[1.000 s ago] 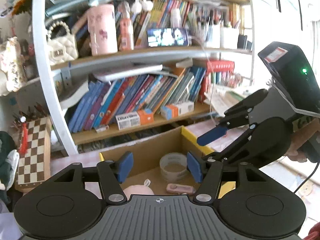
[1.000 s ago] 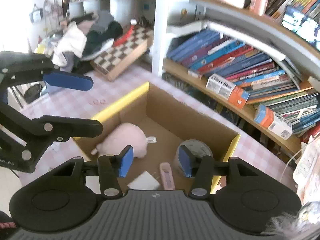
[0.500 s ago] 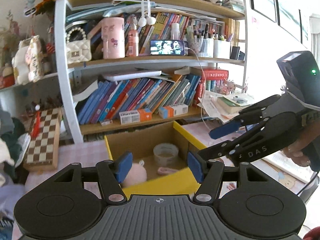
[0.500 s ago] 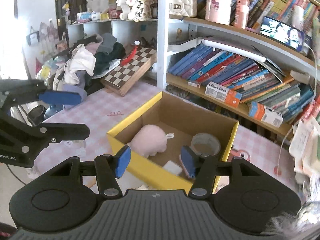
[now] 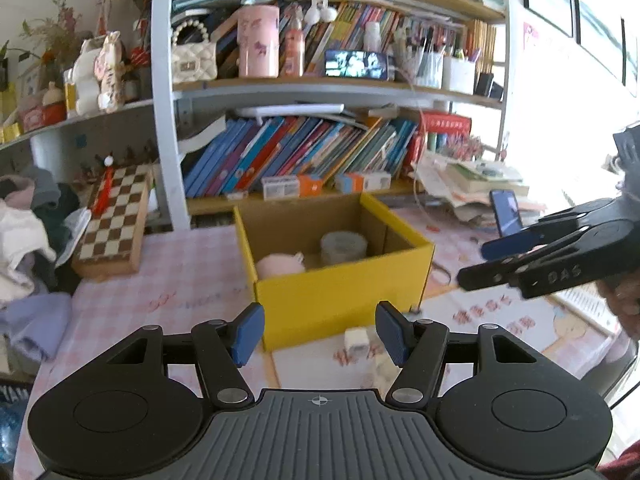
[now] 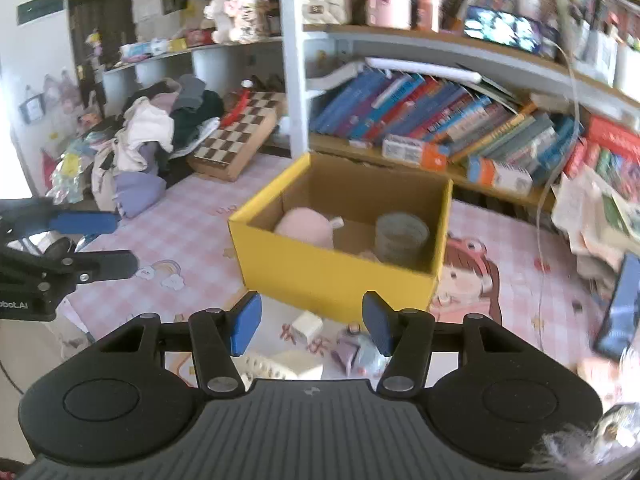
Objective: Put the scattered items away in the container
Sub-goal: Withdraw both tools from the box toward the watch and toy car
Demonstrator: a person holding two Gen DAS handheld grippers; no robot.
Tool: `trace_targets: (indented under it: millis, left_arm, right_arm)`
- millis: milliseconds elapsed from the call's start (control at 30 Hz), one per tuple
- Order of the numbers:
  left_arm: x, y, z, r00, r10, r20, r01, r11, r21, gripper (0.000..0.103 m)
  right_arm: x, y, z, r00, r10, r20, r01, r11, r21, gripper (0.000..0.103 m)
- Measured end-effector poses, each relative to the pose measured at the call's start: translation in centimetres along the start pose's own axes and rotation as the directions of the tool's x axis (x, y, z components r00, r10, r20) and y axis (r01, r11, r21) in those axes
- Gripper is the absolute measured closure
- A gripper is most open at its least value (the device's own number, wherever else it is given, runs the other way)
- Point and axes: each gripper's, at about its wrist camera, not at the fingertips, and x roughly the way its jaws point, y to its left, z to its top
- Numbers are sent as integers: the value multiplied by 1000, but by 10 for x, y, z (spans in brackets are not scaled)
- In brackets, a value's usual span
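Table: pink checked cloth (image 6: 192,240), frame centre.
Box (image 6: 336,276): holds pink plush (image 6: 308,226) (perhaps tape roll (image 6: 402,238)).
Left gripper (image 5: 320,334): wide, empty.
Right gripper (image 6: 306,322): wide, empty.

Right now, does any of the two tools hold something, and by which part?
Nothing is held. The left tool and the right tool are both open and empty.

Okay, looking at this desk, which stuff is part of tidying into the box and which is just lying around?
Part of the job:
yellow box
pink plush and tape roll, already inside
small white cube, white block and purple item on the mat in front of the box

Just lying around:
chessboard
clothes pile
shelf books
phone
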Motion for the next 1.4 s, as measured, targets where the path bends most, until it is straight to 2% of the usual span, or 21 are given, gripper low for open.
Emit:
trace_targets:
  millis: [133, 400, 567, 867, 1133, 1400]
  left_arm:
    - [-2, 2, -15, 1000, 10, -28, -10, 1000, -11, 41]
    - [3, -4, -44, 995, -14, -98, 13, 1000, -12, 41]
    - [7, -11, -60, 990, -26, -136, 26, 1000, 0, 41]
    - [14, -25, -79, 985, -60, -163, 61, 998, 3, 41]
    - [24, -38, -81, 982, -87, -168, 94, 995, 37, 41]
    - [33, -38, -77, 983, -73, -170, 80, 996, 37, 41]
  right_arm:
    - [-5, 1, -19, 999, -41, -10, 42, 998, 44, 49]
    - [0, 16, -56, 992, -112, -58, 115, 992, 50, 49]
    - [14, 26, -80, 987, -120, -111, 129, 988, 84, 49]
    - [30, 43, -110, 977, -124, -173, 146, 982, 123, 51]
    - [31, 44, -115, 973, -151, -176, 171, 979, 106, 54]
    - [36, 34, -110, 977, -149, -155, 168, 979, 114, 57]
